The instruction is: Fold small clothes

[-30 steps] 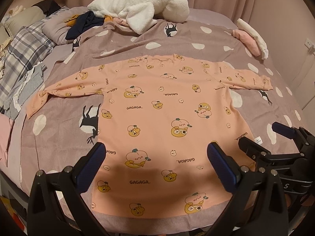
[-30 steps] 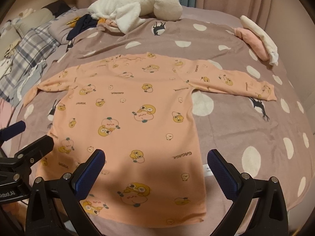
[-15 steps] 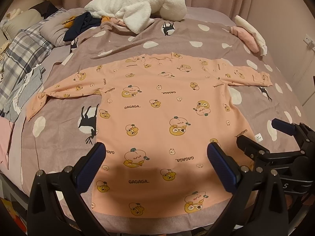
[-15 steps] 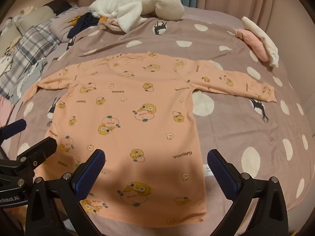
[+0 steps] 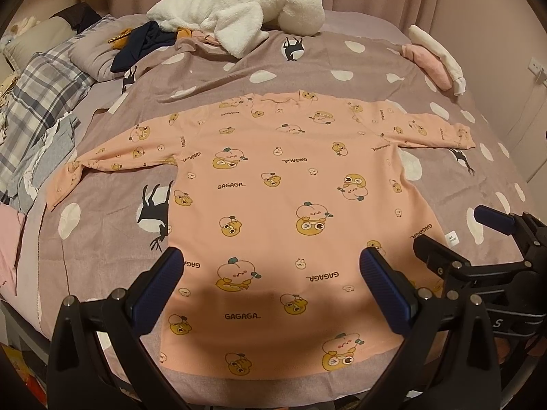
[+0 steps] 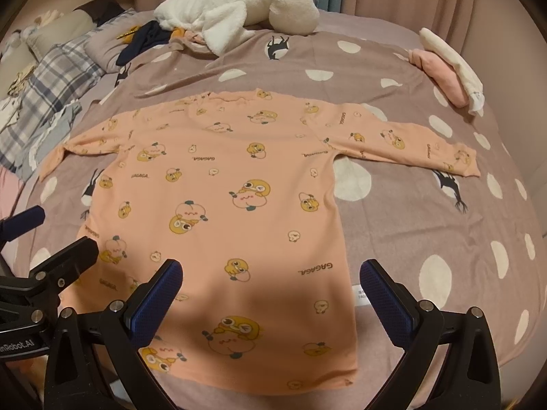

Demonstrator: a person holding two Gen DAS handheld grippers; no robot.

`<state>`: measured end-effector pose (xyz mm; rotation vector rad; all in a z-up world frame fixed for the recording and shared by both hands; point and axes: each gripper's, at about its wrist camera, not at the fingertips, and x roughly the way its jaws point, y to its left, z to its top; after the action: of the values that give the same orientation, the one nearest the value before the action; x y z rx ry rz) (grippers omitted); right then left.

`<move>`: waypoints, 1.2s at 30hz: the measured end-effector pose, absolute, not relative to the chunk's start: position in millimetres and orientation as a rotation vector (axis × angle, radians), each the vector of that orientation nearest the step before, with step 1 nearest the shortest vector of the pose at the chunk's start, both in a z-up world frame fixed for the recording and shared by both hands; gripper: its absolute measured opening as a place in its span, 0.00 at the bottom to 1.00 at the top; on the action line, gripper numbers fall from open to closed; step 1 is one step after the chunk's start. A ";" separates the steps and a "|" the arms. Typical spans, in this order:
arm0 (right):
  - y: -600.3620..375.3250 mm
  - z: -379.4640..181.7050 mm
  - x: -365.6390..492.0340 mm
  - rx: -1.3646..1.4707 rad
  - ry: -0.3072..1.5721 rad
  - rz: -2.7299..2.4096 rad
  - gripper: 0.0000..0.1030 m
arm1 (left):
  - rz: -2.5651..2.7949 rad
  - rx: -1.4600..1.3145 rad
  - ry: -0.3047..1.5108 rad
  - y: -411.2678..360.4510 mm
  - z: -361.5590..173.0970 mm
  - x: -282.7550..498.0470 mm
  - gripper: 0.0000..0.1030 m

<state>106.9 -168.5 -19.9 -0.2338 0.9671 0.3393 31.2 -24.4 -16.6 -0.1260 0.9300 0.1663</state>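
A bed [image 5: 342,58] covered with a mauve spread dotted white fills both views; its near edge is cut off behind the tongs. On the middle of the bed a pink shirt [image 5: 273,205] with a cartoon print is spread flat, both sleeves laid out sideways, its hem toward the near edge of the bed. The cuff of the left sleeve is bent and partly rumpled. At the far side of the bed a white fleece garment [image 5: 239,10] is heaped; what lies beneath it is hidden. A plaid cloth [image 5: 37,102] is seen at the left edge of the bed, cut off by the frame. A folded pink and white bundle [image 6: 448,65] is set at the far right corner of the bed. The left gripper [image 5: 271,280] is held above the shirt hem, spread wide, nothing between its blue pads. The right gripper [image 6: 271,287] is likewise spread and empty above the hem, beside the left one.
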 end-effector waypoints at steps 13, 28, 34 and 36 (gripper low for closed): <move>-173.2 -21.1 109.0 -0.209 0.974 0.333 1.00 | 0.185 -0.099 0.919 -24.8 -16.1 30.2 1.00; -179.1 -16.1 116.2 -0.169 0.954 0.365 1.00 | 0.193 -0.167 0.899 -12.5 -5.2 34.5 1.00; -220.0 -9.3 153.3 -0.081 0.932 0.313 1.00 | 0.215 -0.195 0.906 -4.7 -9.1 40.7 1.00; -250.8 -9.5 176.6 0.015 0.944 0.292 1.00 | 0.208 -0.210 0.906 -2.7 -11.1 44.1 1.00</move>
<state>176.6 -250.8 -9.5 0.0150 0.9443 0.2922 44.1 -2.7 -11.1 -0.2099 0.9056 0.2080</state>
